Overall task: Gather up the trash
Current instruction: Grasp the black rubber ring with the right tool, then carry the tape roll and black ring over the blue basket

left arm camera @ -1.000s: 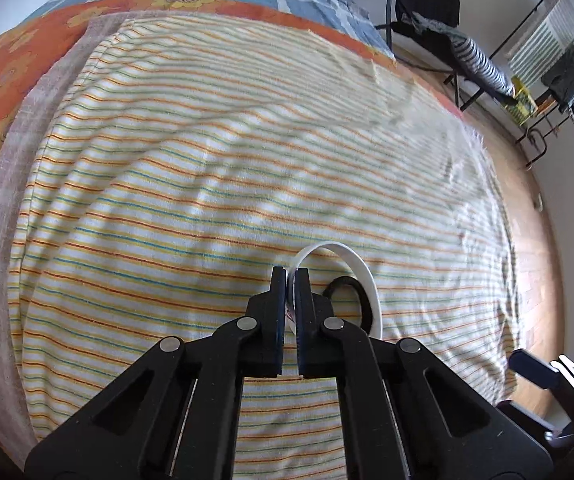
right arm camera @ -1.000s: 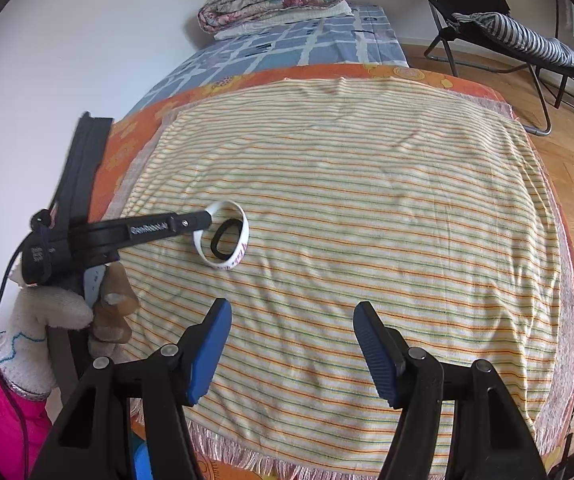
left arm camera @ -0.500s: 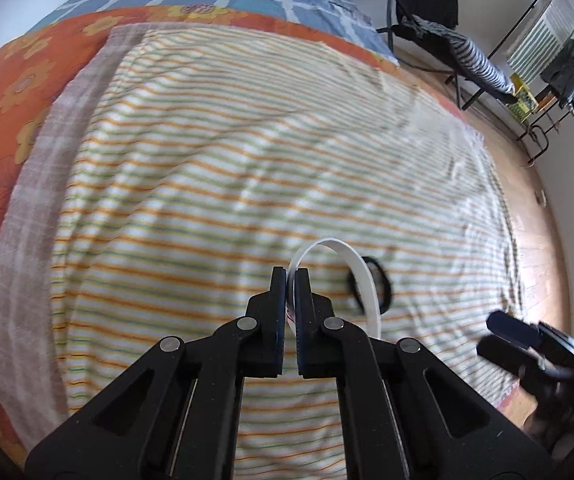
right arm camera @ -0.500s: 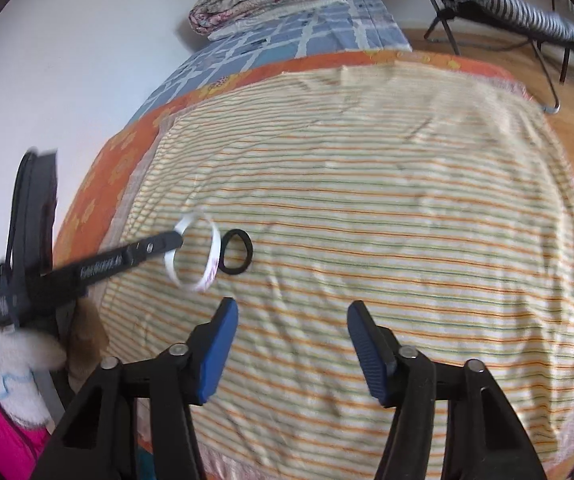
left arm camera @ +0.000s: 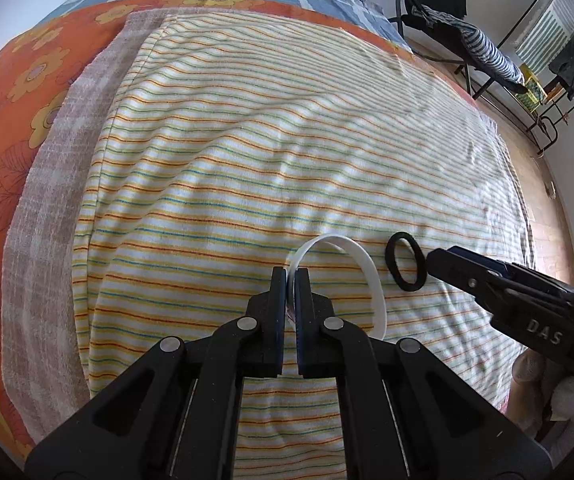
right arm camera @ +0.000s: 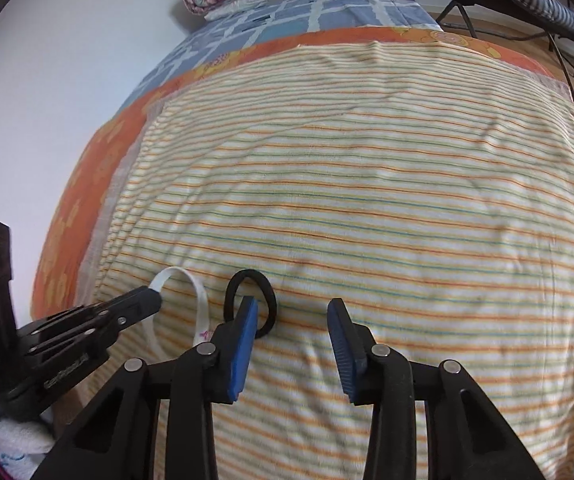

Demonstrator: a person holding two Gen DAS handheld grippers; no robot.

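White band (left arm camera: 371, 276) sits pinched in the closed left gripper (left arm camera: 291, 276) beside a black ring (right arm camera: 252, 304) on the striped blanket (right arm camera: 367, 200), wide bare cloth beyond, while the right gripper (right arm camera: 291, 320), empty, has just been closing.

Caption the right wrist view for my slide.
Right tool open over black ring; left tool grips white band on striped blanket.

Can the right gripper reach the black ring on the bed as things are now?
Probably yes. The right gripper is open, close over the black ring; nothing covers it. The left gripper holds the white band just beside.
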